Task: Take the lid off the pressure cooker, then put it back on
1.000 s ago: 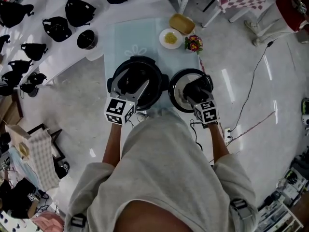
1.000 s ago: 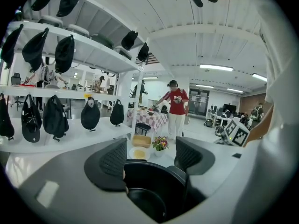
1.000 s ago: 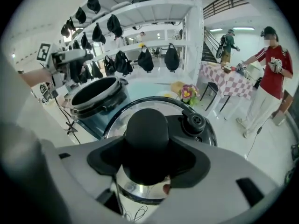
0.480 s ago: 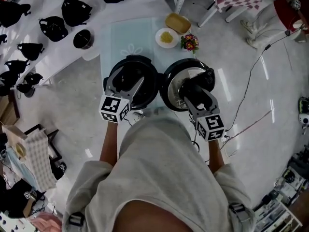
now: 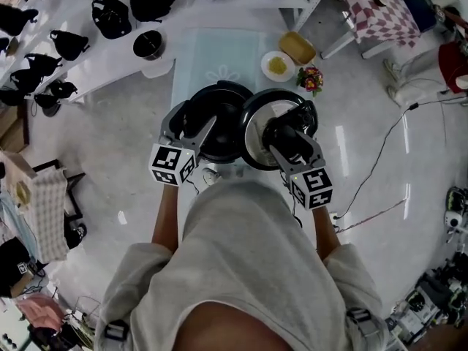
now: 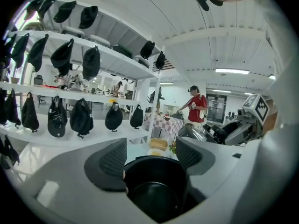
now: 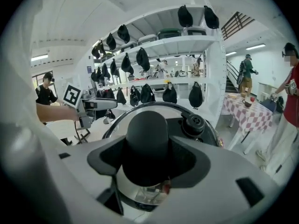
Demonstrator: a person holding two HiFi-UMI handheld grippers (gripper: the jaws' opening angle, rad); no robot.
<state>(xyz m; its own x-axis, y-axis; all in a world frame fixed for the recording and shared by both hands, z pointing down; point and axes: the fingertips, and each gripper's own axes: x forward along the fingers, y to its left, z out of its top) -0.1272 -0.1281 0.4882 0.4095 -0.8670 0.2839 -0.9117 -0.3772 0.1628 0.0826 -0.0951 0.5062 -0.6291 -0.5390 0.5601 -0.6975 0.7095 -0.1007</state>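
The lid (image 5: 256, 139) is off, so the first half of the job looks done. The right gripper (image 5: 282, 134) is clamped on the lid's black knob (image 7: 147, 134), with both jaws pressed against its sides. From the right gripper view the domed steel top and the pressure valve (image 7: 195, 122) sit just beyond the jaws.

From the head view the lid hangs to the right of the pressure cooker (image 5: 216, 126) and overlaps its right rim (I can't tell whether the two are touching). The pot's mouth is open, showing the dark inner bowl, and the cooker stands on the pale desk (image 5: 219, 50) right in front of the person.

The left gripper (image 5: 197, 126) is at the cooker's near-left rim. Its jaws are spread wide and pinch nothing, and the black pot body (image 6: 156, 190) shows low between them. It looks ready to steady the cooker.

What's left, as I read it, is the return leg. The lid has to be centred over the opening, lowered flat onto the rim and seated. None of that has happened yet.
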